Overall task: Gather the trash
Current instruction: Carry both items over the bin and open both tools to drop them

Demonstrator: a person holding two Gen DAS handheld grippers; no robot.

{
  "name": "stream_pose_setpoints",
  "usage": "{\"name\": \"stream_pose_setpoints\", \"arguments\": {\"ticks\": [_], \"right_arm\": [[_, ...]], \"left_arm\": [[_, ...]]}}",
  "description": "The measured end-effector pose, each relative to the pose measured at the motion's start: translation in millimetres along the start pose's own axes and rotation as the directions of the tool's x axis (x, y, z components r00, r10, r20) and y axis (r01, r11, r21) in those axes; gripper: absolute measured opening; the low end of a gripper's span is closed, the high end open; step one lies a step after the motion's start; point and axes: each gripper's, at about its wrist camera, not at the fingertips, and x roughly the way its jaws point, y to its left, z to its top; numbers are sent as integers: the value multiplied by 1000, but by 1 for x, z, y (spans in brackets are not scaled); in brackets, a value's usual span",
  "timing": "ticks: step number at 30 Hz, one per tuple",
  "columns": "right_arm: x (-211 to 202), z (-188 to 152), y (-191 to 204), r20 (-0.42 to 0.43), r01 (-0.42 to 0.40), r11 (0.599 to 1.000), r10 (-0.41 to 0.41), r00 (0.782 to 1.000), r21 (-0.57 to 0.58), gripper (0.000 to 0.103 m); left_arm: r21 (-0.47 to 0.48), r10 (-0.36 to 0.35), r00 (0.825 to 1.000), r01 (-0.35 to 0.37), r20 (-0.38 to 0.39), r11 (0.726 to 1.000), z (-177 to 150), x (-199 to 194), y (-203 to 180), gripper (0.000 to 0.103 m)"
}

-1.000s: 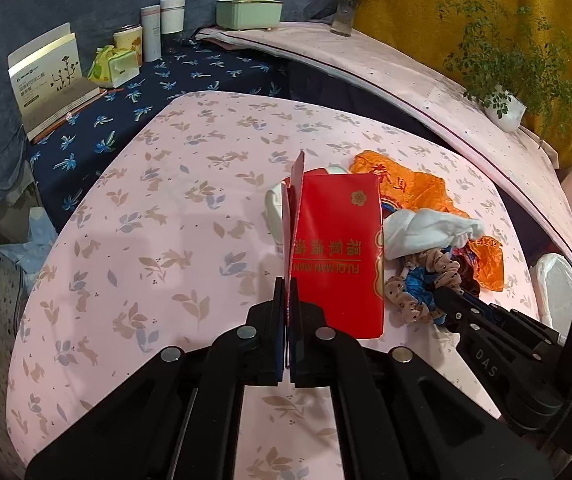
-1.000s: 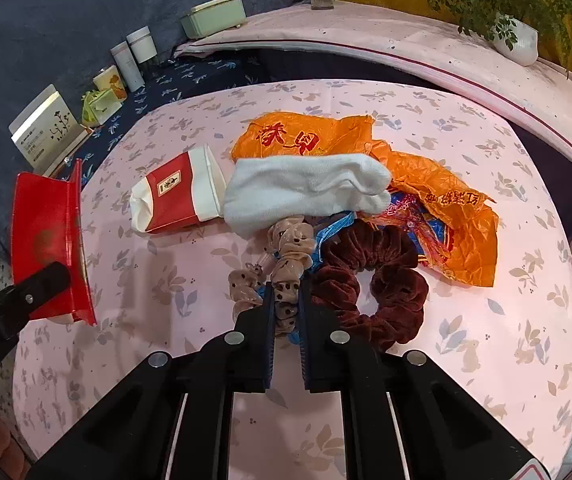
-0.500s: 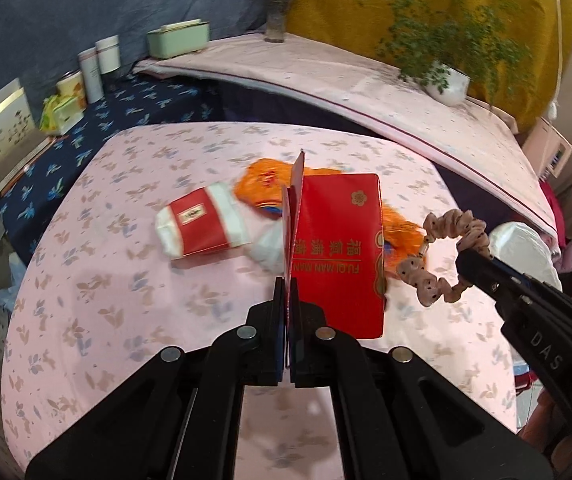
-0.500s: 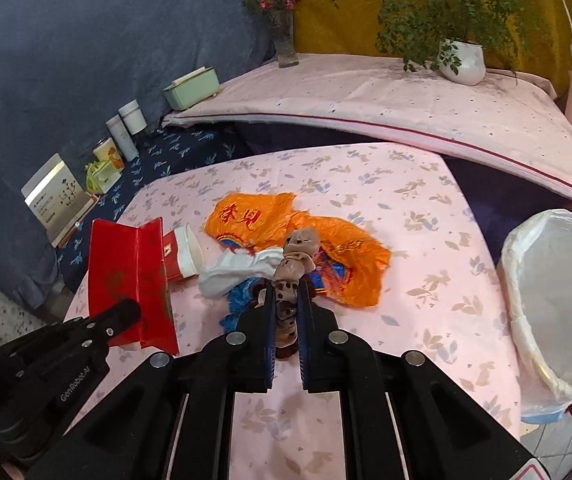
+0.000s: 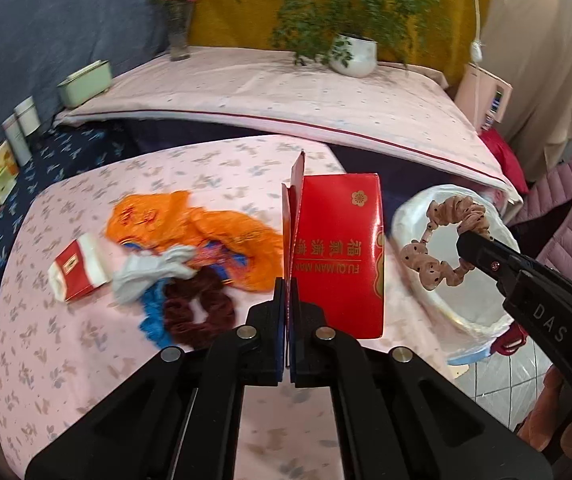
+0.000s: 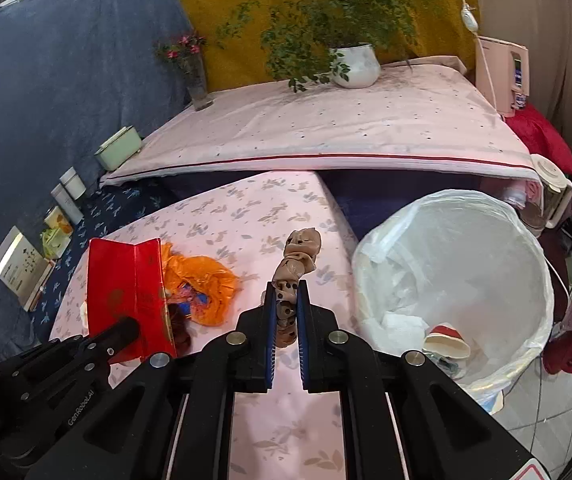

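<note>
Two tools are loaded. Left tool [image 5: 287, 296] pinches a red box [image 5: 337, 256] printed "FU QI MAN MAN". Right tool [image 6: 286, 312], marked "DAS", clamps a tan scrunchie [image 6: 295, 264].

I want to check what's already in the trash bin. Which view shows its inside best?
The right wrist view: the bin opens toward the camera, showing crumpled white paper and a red-rimmed cup. The left wrist view shows only its rim, partly behind the tan scrunchie.

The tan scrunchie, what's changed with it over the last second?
The right gripper lifted the tan scrunchie off the pile and carried it right, toward the lined trash bin. The left gripper kept hold of the red box; the remaining pile stayed put.
</note>
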Motion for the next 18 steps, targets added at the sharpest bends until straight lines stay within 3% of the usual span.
{"name": "stream_pose_setpoints", "arguments": {"ticks": [18], "right_arm": [[-14, 2, -125, 21, 128, 975, -134, 991, 183, 9]], "left_arm": [[182, -113, 993, 119, -41, 976, 18, 37, -127, 1]]}}
